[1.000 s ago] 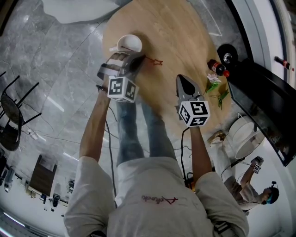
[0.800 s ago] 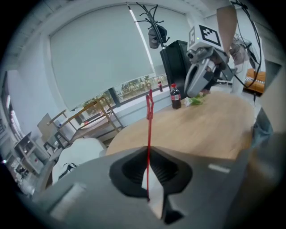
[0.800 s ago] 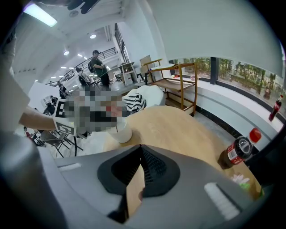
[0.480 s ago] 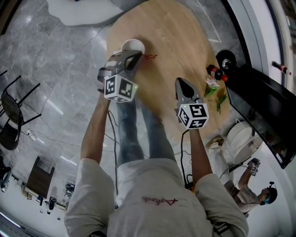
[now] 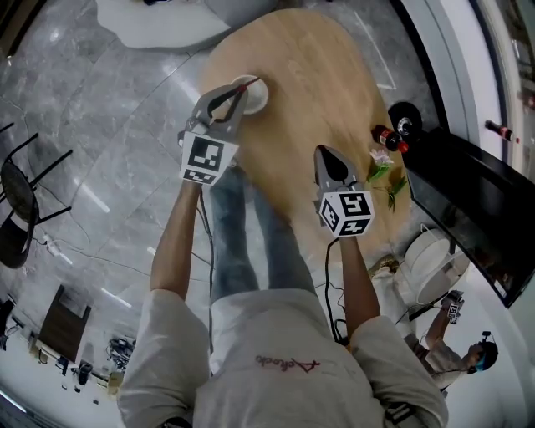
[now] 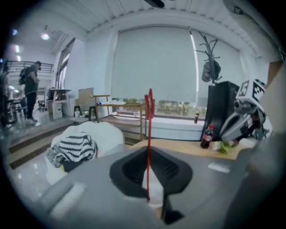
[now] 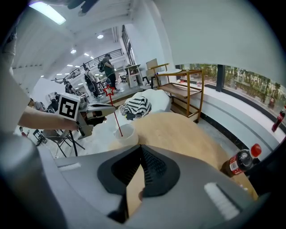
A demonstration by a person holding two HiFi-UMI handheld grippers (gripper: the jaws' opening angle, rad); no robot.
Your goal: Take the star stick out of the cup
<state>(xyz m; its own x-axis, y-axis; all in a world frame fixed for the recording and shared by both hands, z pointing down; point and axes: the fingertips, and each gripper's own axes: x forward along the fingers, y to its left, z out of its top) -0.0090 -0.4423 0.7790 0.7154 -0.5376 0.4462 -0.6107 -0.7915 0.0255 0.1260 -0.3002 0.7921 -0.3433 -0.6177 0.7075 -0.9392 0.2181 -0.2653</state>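
Note:
My left gripper [image 5: 240, 92] is shut on the thin red star stick [image 6: 148, 134], which stands upright with its star [image 6: 149, 101] on top. In the right gripper view, the stick [image 7: 115, 114] runs down from the left gripper [image 7: 103, 110], and its lower end reaches into the mouth of the white cup [image 7: 127, 135]. The cup [image 5: 257, 94] stands near the far left edge of the round wooden table [image 5: 326, 75]. Nothing sits between the jaws of my right gripper [image 5: 324, 152], which is shut and hangs over the table's near right part.
A cola bottle [image 5: 389, 137] and a small bunch of flowers [image 5: 386, 171] lie at the table's right edge, beside a black screen [image 5: 468, 201]. Beyond the table are a white beanbag [image 5: 159, 25] with a striped cloth [image 6: 73, 150] and a wooden shelf [image 7: 187, 89].
The left gripper has moved away from me to the cup. The stick, which pointed sideways over the table with its star to the right, now stands upright over the cup. The right gripper barely moved.

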